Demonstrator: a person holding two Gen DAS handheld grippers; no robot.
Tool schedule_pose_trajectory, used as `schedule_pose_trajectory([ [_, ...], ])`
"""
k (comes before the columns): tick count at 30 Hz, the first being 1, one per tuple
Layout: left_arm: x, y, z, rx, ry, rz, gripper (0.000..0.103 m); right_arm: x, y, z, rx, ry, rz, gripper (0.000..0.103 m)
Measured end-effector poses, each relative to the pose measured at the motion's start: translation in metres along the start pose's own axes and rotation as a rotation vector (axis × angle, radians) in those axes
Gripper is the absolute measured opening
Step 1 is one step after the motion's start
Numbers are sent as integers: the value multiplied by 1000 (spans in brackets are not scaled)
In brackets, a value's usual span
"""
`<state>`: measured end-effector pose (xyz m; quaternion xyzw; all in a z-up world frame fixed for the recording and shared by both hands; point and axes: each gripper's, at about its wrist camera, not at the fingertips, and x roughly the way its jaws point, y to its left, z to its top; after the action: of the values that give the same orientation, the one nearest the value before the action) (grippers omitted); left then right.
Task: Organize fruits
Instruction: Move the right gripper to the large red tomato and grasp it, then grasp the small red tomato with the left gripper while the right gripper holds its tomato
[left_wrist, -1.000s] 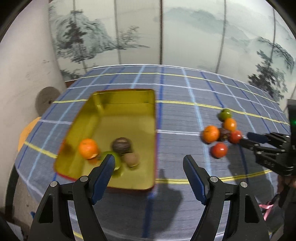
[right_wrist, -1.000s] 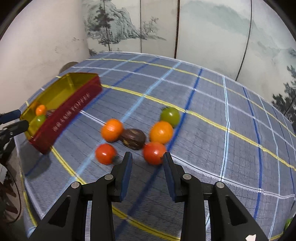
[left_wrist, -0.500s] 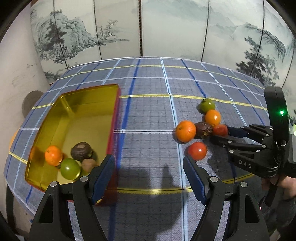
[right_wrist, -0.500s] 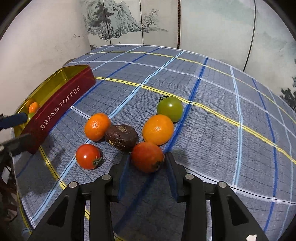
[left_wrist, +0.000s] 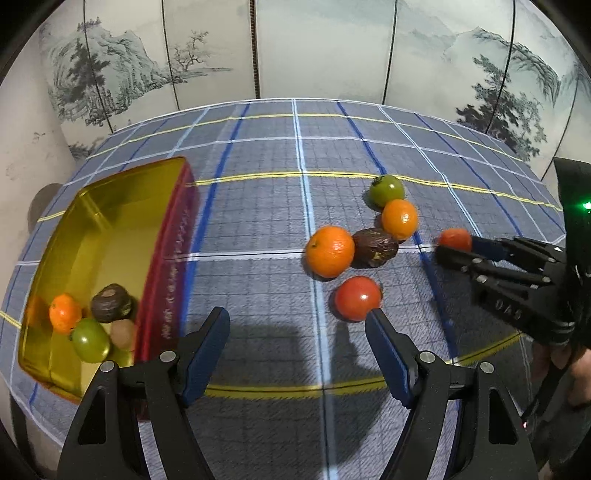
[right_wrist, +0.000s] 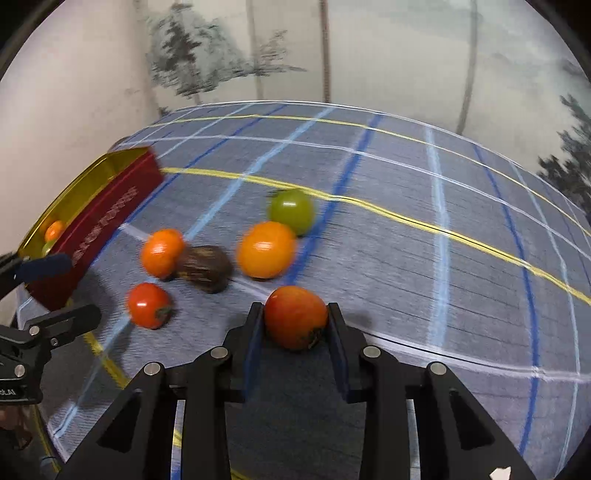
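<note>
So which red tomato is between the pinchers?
The red tomato between the right gripper's closing jaws, apart from the pile. The other red tomato sits loose beside the orange.

Bare checked cloth (left_wrist: 258, 229) between the gold tin (left_wrist: 110, 206) and the fruit cluster (left_wrist: 354, 247) leaves a wide lane. The tin's red wall (left_wrist: 170, 266) bounds its left side. The far half of the table lies open.

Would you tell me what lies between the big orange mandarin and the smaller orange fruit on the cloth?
A dark brown wrinkled fruit lies between the mandarin and the smaller orange fruit; both wrist views show it.
</note>
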<state>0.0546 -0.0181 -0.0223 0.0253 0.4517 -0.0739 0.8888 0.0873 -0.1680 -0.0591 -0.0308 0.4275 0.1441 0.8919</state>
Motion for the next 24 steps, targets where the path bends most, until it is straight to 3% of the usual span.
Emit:
schedule_pose_trajectory([
  [8, 14, -7, 8, -19, 14, -29, 76, -2, -43, -3, 71, -7, -149, 30],
  [18, 32, -21, 13, -1, 48, -45, 74, 2, -54, -2, 94, -2, -146, 30],
  [24, 43, -25, 15, 7, 73, -42, 58, 2, -54, -3, 99, -3, -140, 30],
])
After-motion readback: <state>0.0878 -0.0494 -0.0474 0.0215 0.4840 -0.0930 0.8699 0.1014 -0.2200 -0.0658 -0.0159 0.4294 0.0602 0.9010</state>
